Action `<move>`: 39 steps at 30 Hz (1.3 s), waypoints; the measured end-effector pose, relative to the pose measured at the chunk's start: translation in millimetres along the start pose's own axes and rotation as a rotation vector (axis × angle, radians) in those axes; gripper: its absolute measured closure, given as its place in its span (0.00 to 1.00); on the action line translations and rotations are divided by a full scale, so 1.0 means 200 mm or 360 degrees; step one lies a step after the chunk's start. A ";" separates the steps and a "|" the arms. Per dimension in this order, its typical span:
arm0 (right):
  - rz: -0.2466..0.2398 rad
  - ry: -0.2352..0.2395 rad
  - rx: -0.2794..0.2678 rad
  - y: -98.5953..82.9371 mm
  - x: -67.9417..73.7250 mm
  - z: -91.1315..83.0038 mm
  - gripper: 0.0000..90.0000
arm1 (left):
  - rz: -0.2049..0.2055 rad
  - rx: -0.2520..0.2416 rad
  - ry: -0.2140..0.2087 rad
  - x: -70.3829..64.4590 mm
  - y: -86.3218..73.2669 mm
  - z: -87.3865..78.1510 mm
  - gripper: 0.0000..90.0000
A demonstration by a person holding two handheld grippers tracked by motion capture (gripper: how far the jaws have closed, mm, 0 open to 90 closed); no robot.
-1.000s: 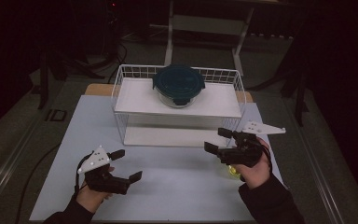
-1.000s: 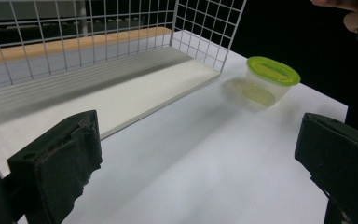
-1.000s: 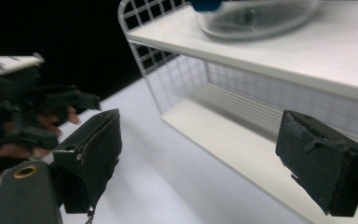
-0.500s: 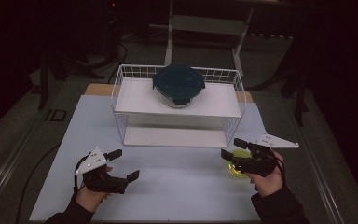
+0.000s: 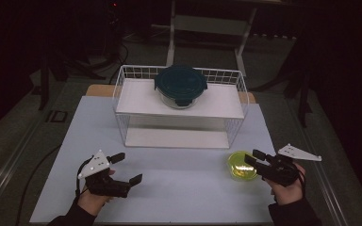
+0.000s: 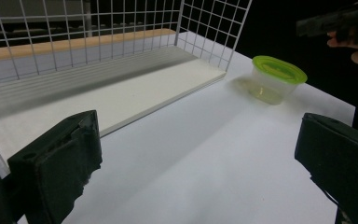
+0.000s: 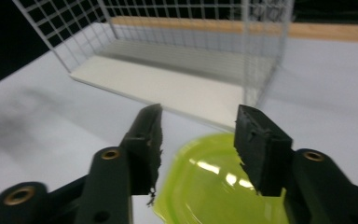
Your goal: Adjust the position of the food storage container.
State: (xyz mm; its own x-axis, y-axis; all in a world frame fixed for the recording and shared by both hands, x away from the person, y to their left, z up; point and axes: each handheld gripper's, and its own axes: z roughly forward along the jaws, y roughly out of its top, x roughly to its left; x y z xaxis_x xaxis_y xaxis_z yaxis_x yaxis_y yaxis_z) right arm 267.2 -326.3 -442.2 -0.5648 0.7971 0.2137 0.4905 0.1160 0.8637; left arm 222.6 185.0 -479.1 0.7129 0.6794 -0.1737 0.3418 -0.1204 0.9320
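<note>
A small clear tub with a lime-green lid (image 5: 242, 165) (image 6: 274, 78) (image 7: 223, 182) rests on the white table (image 5: 179, 179) at the front right. Just to its right and slightly above, my right gripper (image 5: 253, 157) (image 7: 198, 140) is open, its jaws standing over the near side of the lid without touching it. At the front left my left gripper (image 5: 126, 167) is open wide and holds nothing. A round glass container with a dark teal lid (image 5: 180, 85) sits on the top shelf of a white wire rack (image 5: 122, 92).
The rack's lower white shelf (image 5: 176, 138) (image 6: 121, 98) (image 7: 158, 86) is bare. A wooden strip (image 5: 99, 90) runs along the table's back edge behind the rack. Dark floor and a metal stand (image 5: 207, 23) lie beyond.
My right gripper has swung right and down toward the front right, uncovering the green-lidded tub it was over. The left gripper has barely shifted.
</note>
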 end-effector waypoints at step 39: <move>0.0208 -0.0199 0.0408 -0.32 -0.28 0.09 1.00 | 0.0023 -0.0005 -0.0003 -0.01 0.00 0.00 0.00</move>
State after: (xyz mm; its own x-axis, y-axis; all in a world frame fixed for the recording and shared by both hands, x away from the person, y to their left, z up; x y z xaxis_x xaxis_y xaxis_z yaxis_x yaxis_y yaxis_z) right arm 279.5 -368.2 -518.3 -0.4074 0.8801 0.2439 0.7142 0.1406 0.6857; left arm 222.3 184.0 -478.2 0.7187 0.6764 -0.1609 0.3297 -0.1278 0.9354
